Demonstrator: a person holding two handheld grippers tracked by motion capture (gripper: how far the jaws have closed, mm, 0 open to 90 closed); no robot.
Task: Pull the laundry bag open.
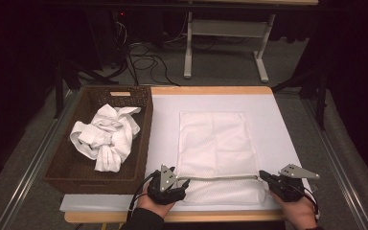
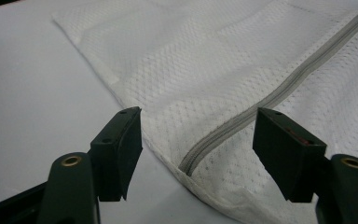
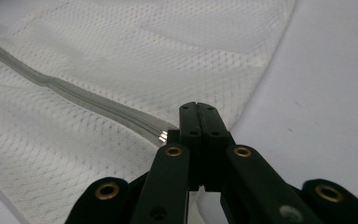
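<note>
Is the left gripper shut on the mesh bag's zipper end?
No: in the left gripper view the left gripper has its fingers wide apart, straddling the zipper end of the mesh bag without touching it.

white mesh laundry bag, flat, zipped

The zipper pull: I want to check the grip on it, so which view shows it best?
The right gripper view: the metal zipper pull glints beside the shut jaws of the right gripper. The high view shows the grey zipper running to that gripper. The left gripper view shows the zipper's closed end between open jaws.
</note>
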